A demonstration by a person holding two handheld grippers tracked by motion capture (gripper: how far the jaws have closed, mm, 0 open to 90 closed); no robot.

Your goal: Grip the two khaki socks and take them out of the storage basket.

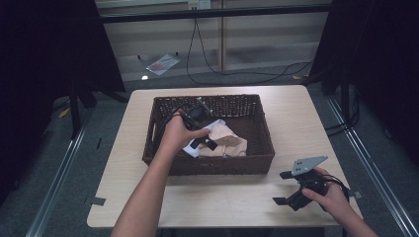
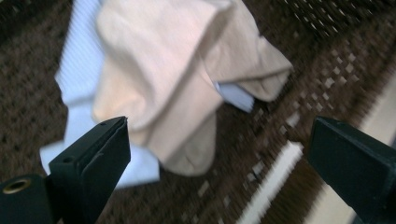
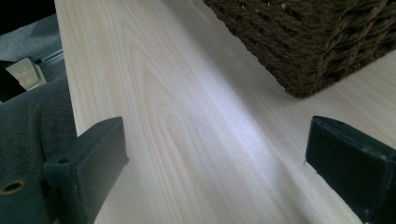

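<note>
Beige cloth (image 2: pixel 173 84): heaped over a pale blue cloth (image 2: pixel 79 70) inside the basket (image 1: pixel 217 165), frame centre.
Left gripper (image 2: pixel 219 154): jaws spread wide above it, nothing held.
Right gripper (image 3: pixel 215 163): jaws wide, empty, lower right.
Risk: both cloths could be pinched together, being layered.

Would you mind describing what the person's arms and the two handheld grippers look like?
Both forearms are bare, with no sleeves in sight. The left gripper and right gripper are black, each with two blocky, flat-faced jaws. The right one carries a grey three-cornered plate on top, and a black cable loops from it.
</note>
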